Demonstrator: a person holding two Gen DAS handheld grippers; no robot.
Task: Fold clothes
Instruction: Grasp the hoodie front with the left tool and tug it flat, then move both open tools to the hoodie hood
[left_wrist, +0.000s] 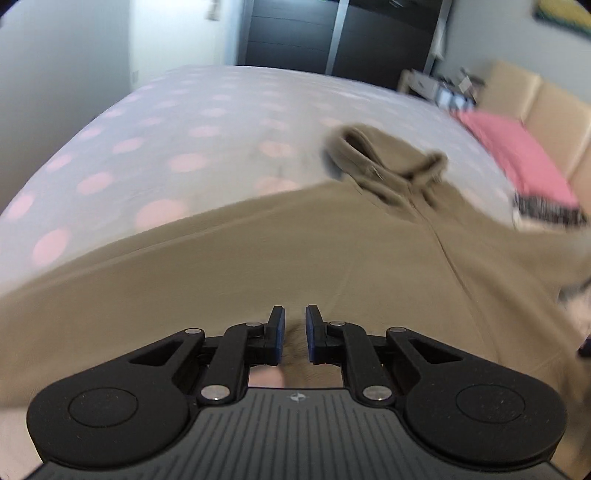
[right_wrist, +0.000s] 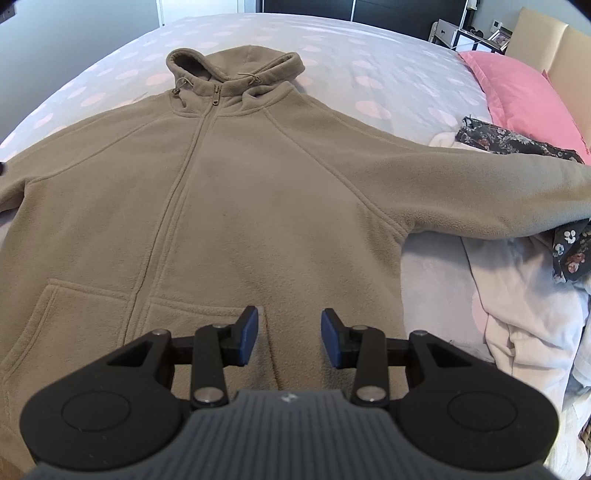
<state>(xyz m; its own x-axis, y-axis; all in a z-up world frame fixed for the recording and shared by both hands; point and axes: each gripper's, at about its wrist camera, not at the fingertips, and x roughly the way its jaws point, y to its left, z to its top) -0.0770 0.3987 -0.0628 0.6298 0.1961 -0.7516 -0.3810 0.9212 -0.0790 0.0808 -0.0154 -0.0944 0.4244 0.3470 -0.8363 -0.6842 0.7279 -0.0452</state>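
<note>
Well, one hooded fleece jacket (right_wrist: 229, 192) lies face up and spread flat on the bed (right_wrist: 369, 48), its hood toward the far edge and its hem toward the near edge. It is tan, soft and napped, with one zip (right_wrist: 184, 177) closed up the front, two drawcords at the neck and two slanted pockets low on the front. Both sleeves stretch outward: the left one runs toward the bed's left edge, the right one reaches across toward the right edge.

Two grippers are here. The left gripper (left_wrist: 294, 334) hangs over the jacket's plain tan cloth, its view smeared by blur. Its two black fingers (left_wrist: 276, 332), faced in blue, stand almost together with only a narrow slit between them, and nothing is gripped there; the fleece shows through the gap below. The right gripper (right_wrist: 290, 338) hangs above the lower front of the jacket, just right of the zip and over the right pocket. Its fingers (right_wrist: 248, 334) stand partly apart, with only fleece seen between them and no cloth pinched.

The bed sheet is pale grey-white with round pink spots. Toward the right edge sits one pink pillow (right_wrist: 524, 92) against a padded beige headboard (right_wrist: 543, 33). Just beneath the right sleeve lie loose clothes: one dark flowered piece (right_wrist: 509, 140) and a heap of white and pale pink cloth (right_wrist: 517, 295).
</note>
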